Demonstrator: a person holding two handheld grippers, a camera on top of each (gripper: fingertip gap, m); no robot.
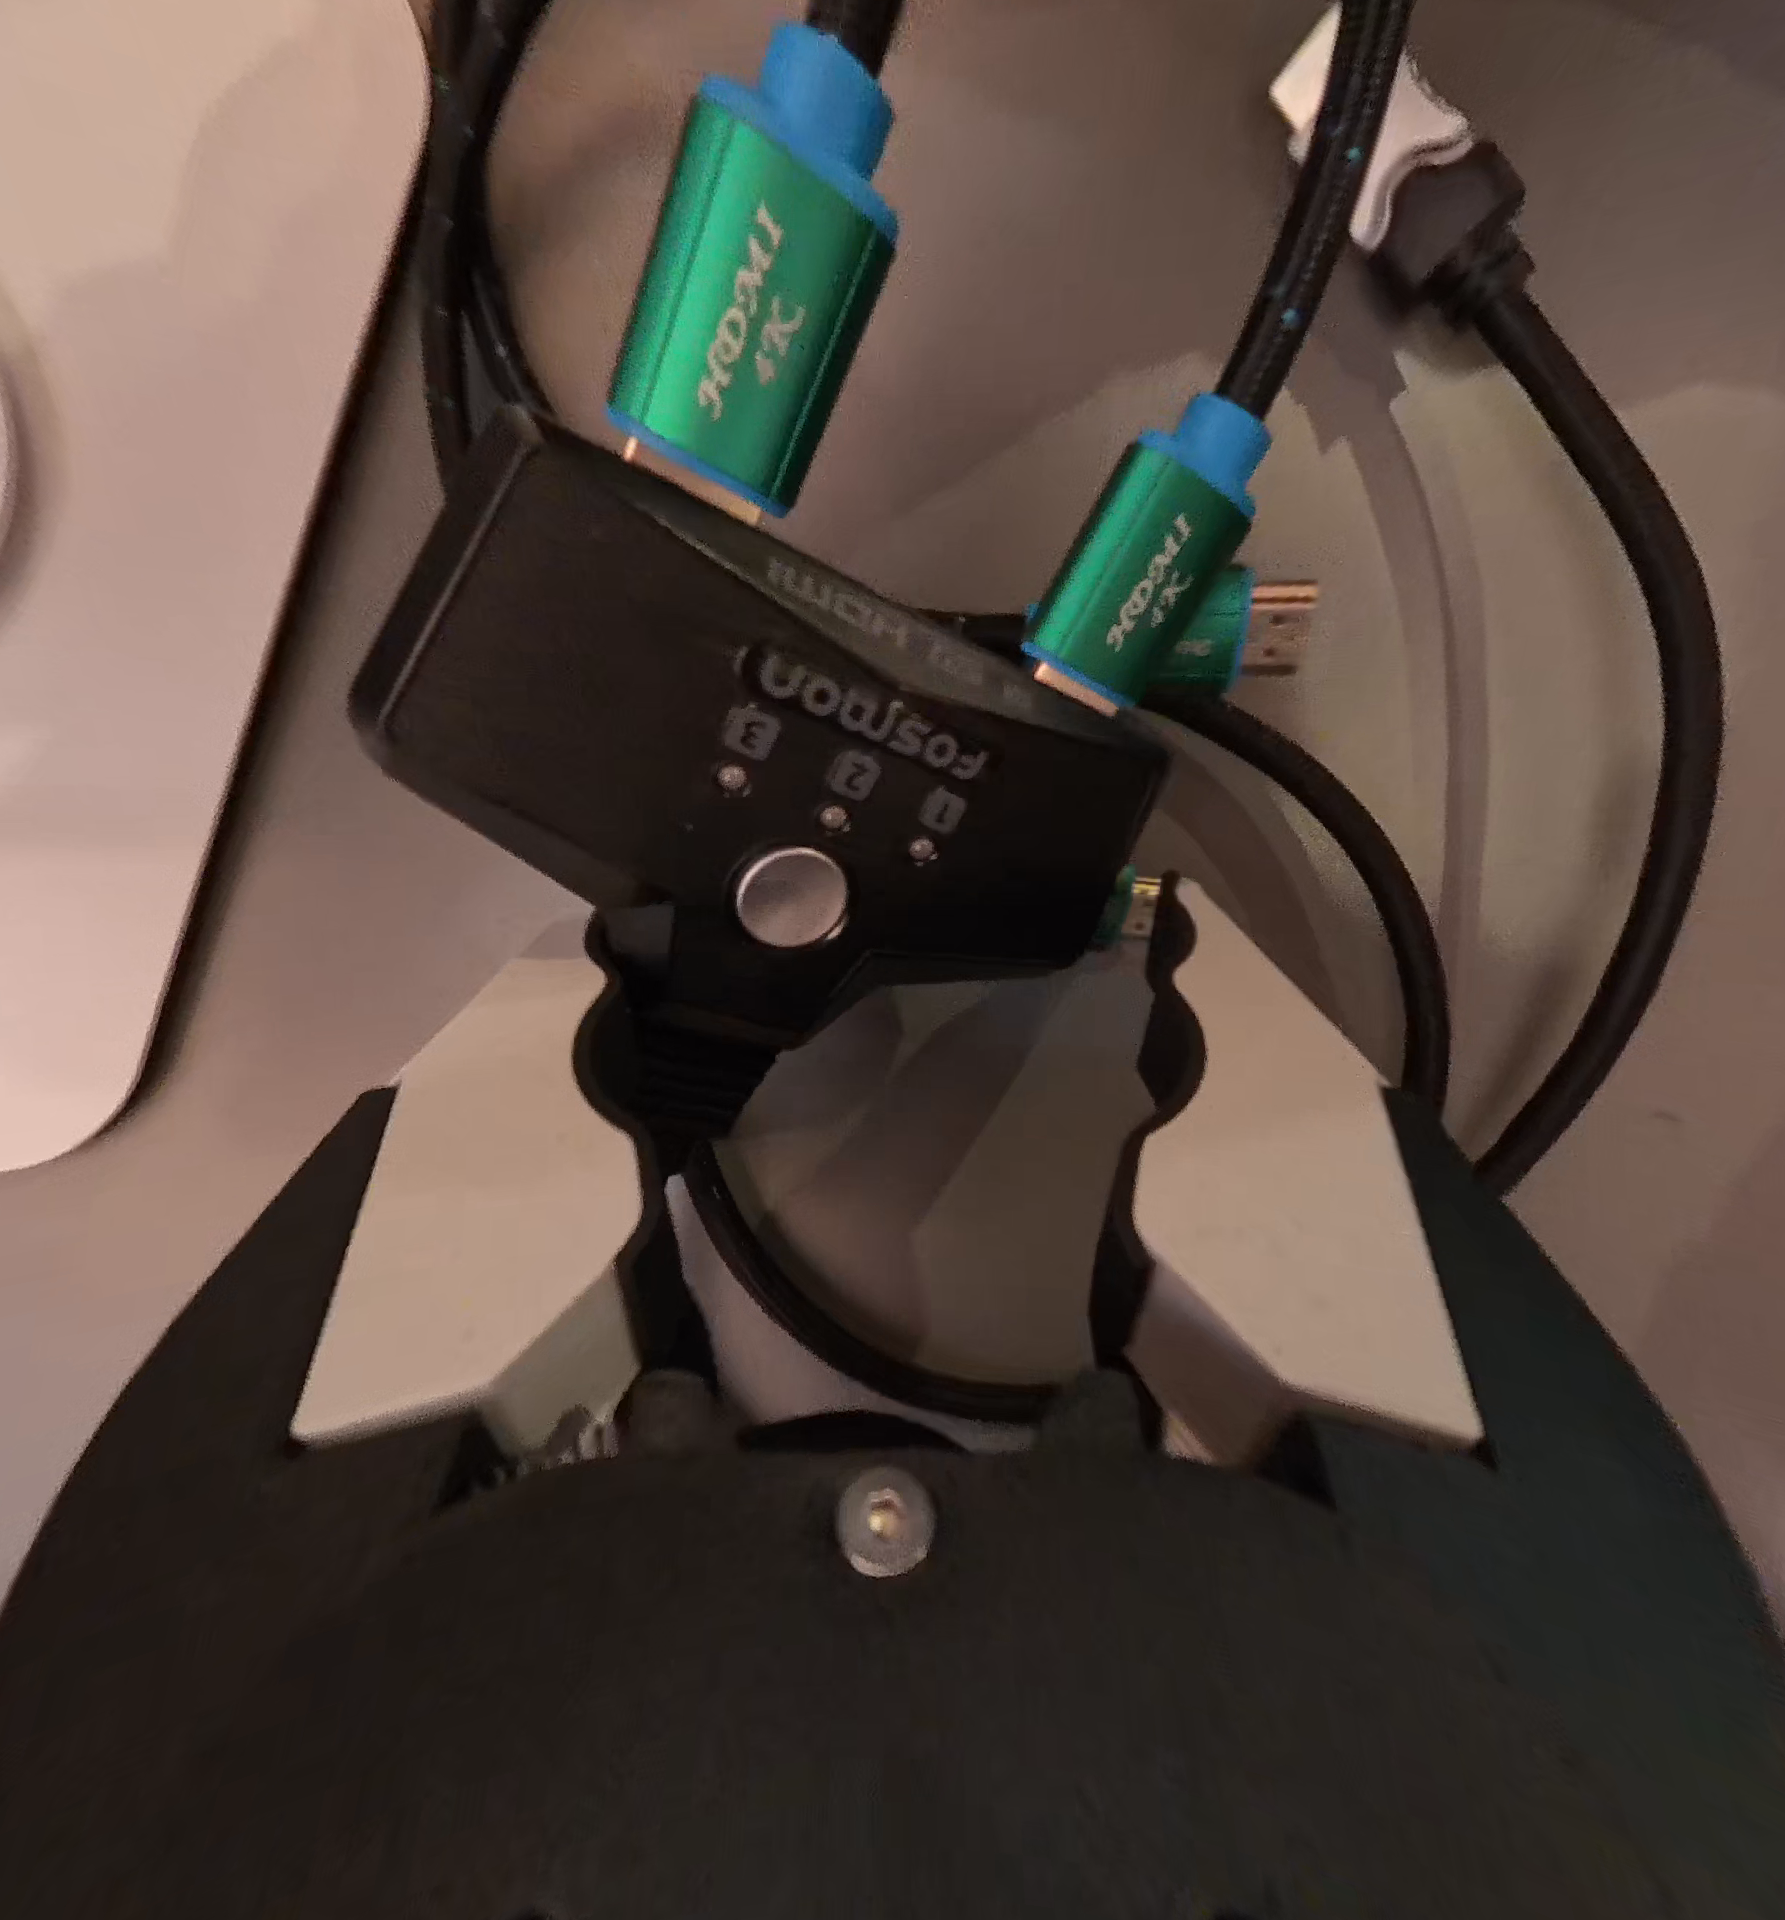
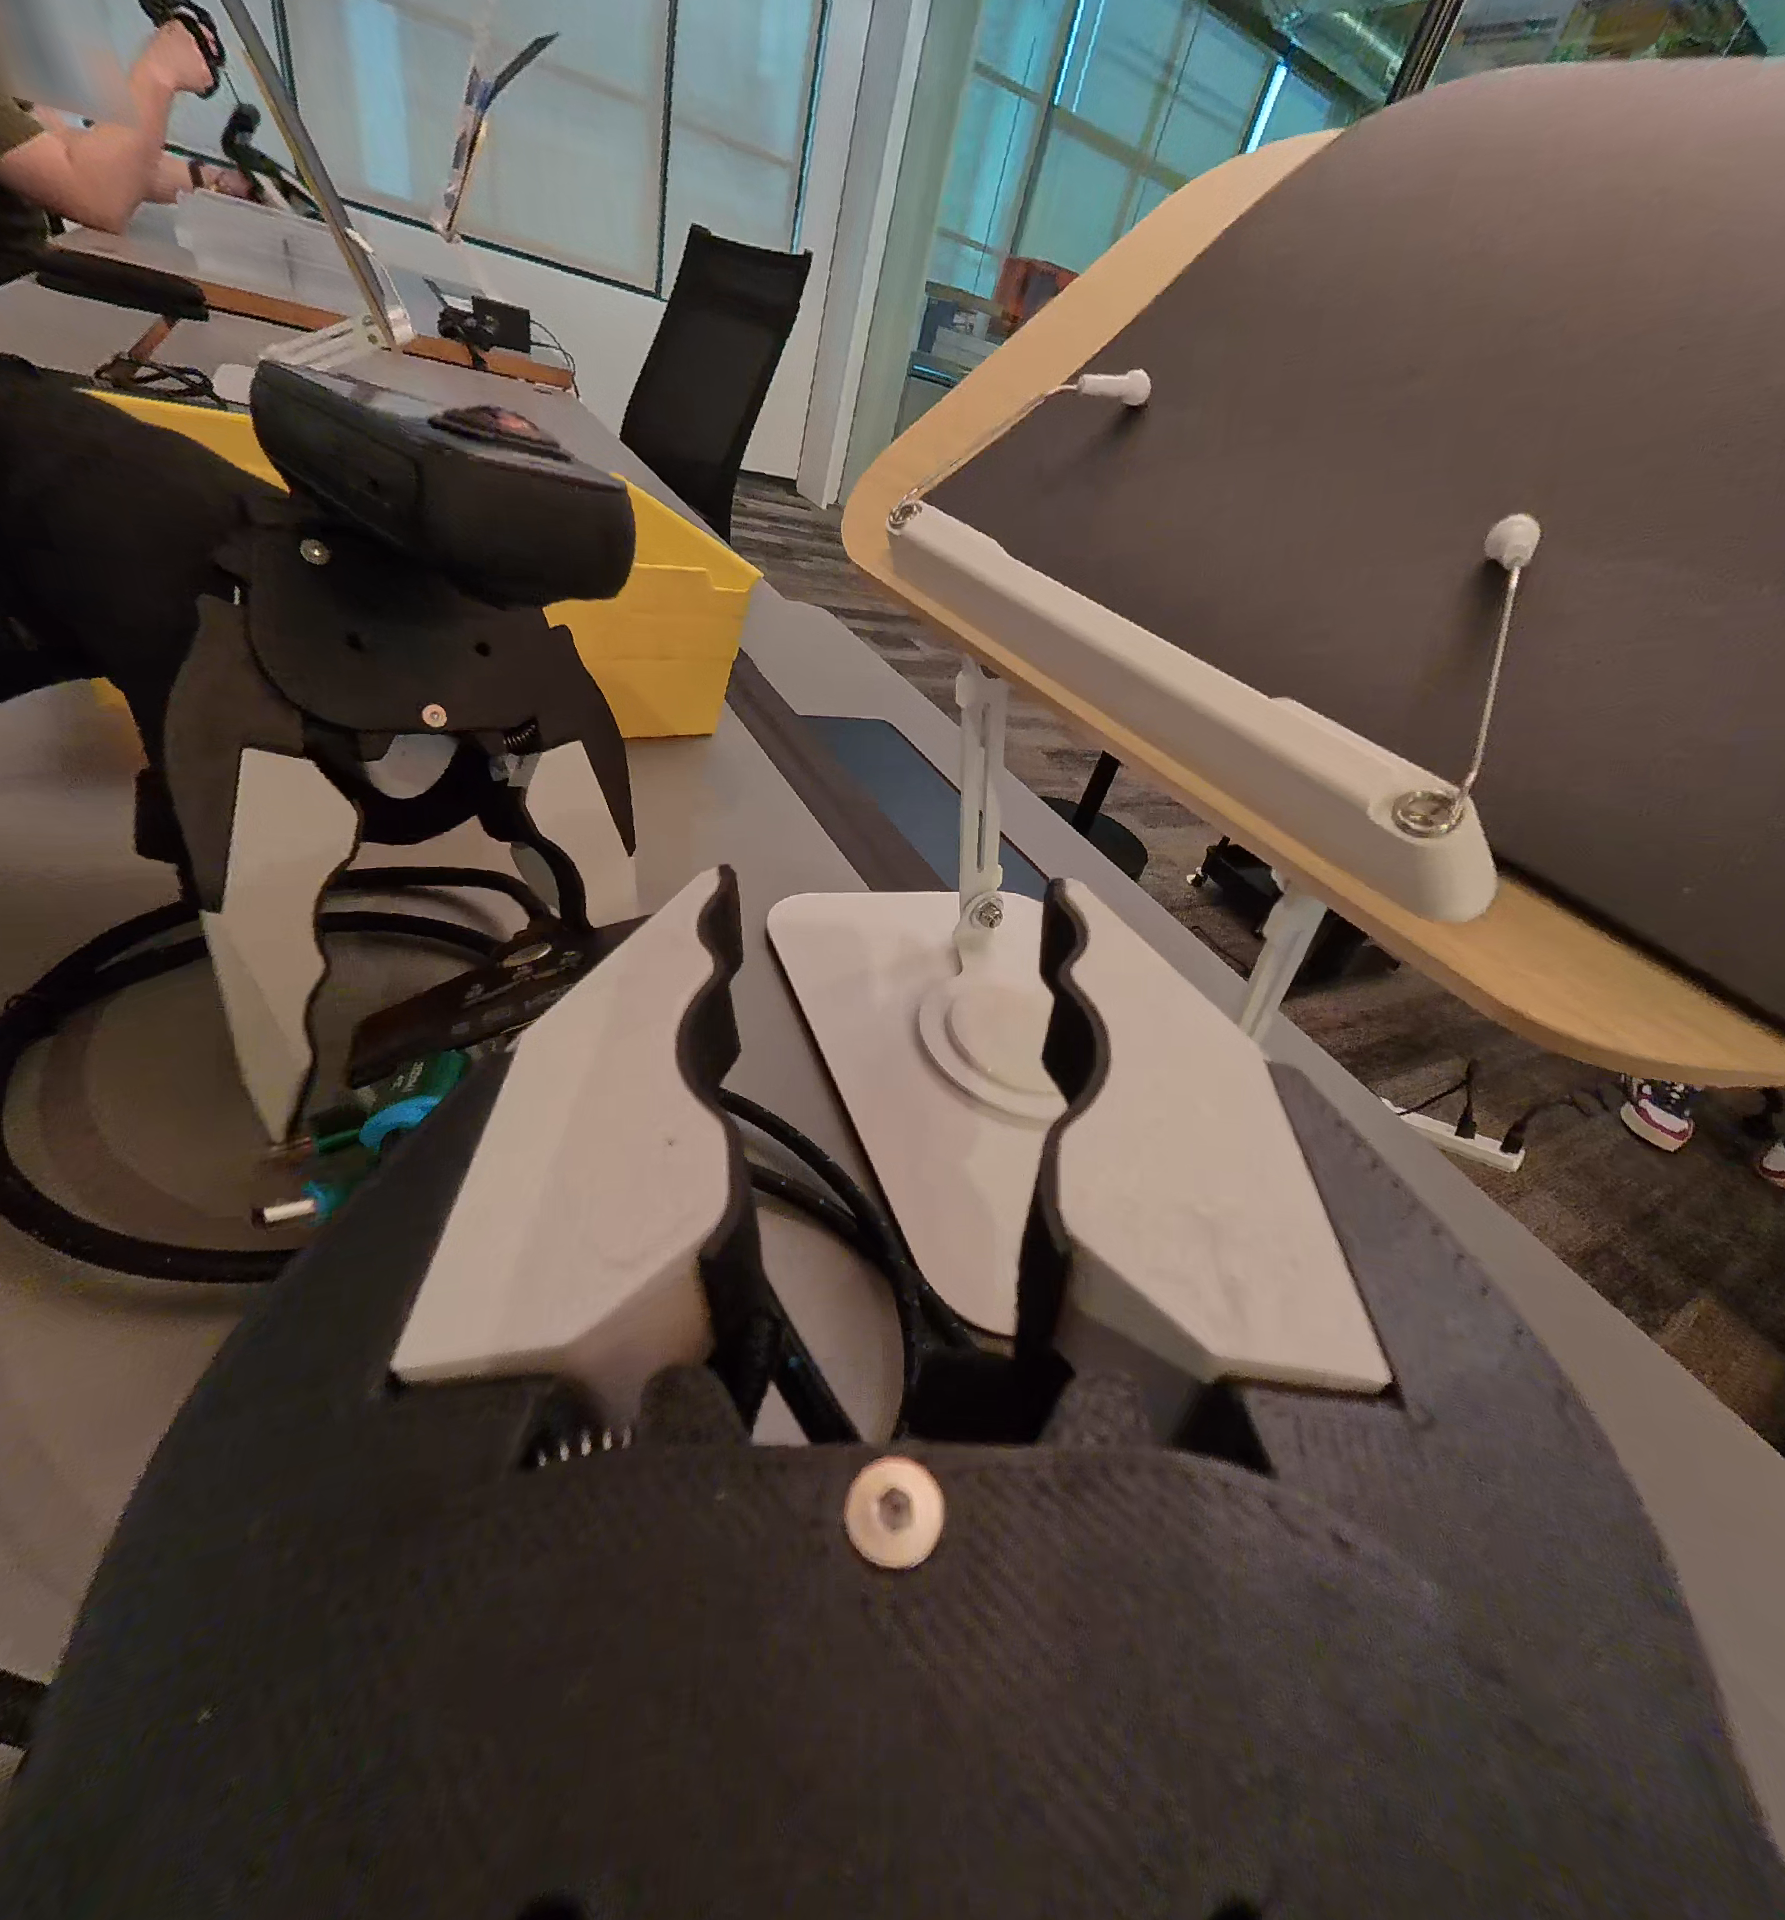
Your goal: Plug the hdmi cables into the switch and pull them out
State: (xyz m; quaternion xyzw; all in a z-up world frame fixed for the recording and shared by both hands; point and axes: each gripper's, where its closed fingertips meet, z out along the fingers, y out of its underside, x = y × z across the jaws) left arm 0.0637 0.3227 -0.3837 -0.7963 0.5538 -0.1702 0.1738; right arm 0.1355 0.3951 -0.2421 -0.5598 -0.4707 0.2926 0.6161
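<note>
Fingers [image 1: 613,997] of the left gripper [image 1: 888,997] stand spread apart in the left wrist view, low in the middle of the frame, grasping nothing; the black switch [image 1: 742,748] lies across their tips, its own lead running down between them. Two green plugs with blue collars sit in the far edge of the switch, a large one [image 1: 753,312] in the upper middle and a smaller one [image 1: 1137,582] right of centre, with braided black cables [image 1: 1293,239] looping up and around over the grey counter [image 1: 192,520]. Loose gold plug ends [image 1: 1283,629] poke out just right of the smaller plug. In the right wrist view the right gripper [image 2: 893,997] fills the lower frame, its fingers [image 2: 597,1143] released and empty, with a white stand base [image 2: 867,997] showing between them. At the left, the left gripper [image 2: 441,904] points down over the switch [image 2: 462,1013] and coiled cables [image 2: 88,1236]. A yellow bin [image 2: 680,613] sits behind, and a dark tilted board [image 2: 1439,468] fills the upper right.
</note>
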